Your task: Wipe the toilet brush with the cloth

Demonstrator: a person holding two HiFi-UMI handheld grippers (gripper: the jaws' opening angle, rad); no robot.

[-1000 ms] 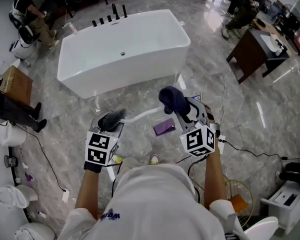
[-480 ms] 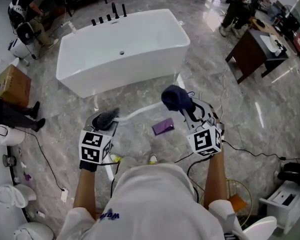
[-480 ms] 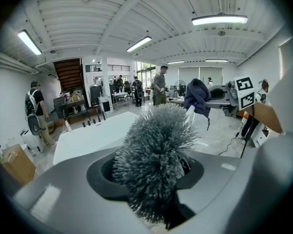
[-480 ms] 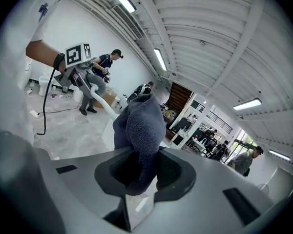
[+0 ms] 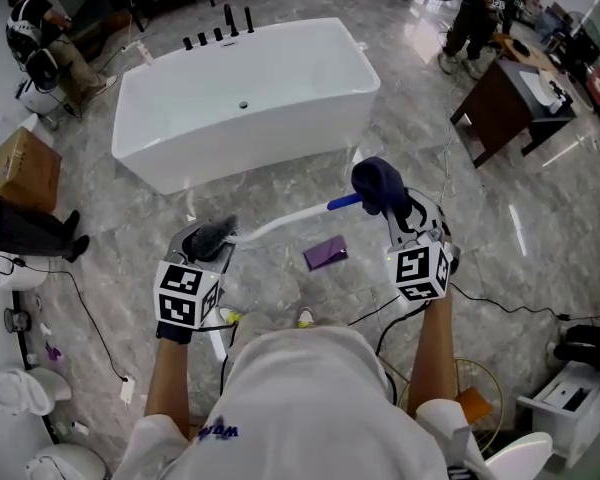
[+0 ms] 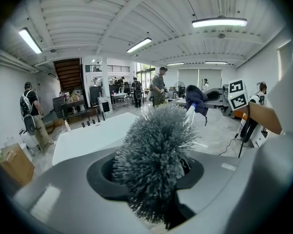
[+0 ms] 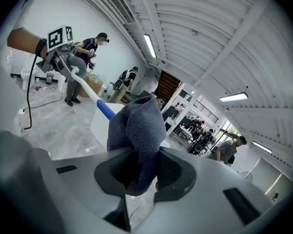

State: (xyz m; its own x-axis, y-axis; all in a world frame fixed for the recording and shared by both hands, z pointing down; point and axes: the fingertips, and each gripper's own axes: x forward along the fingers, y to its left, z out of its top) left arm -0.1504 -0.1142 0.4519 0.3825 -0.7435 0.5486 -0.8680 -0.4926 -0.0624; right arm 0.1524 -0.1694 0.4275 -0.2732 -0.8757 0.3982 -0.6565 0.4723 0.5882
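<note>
The brush (image 5: 280, 226) is hanging level above the floor (image 5: 500, 218), in front of the tub (image 5: 245, 98). Its bristle head (image 6: 154, 160) is sitting between the left gripper's (image 5: 215, 240) jaws, which are clamping it. The cloth (image 5: 377, 180) is bunching over the handle's blue end (image 7: 105, 110). The right gripper (image 5: 395, 208) is pinching that cloth, its jaws having just been closing on it. A purple item (image 5: 326, 254) is lying on the floor beneath the handle.

So the brush (image 5: 280, 224) handle's blue tip vanished into the cloth (image 5: 377, 183) just in front of the tub (image 5: 245, 98). That purple thing (image 5: 326, 254) on the floor near the tub was too small to tell. A person (image 5: 475, 13) right of the tub got cropped up top.
</note>
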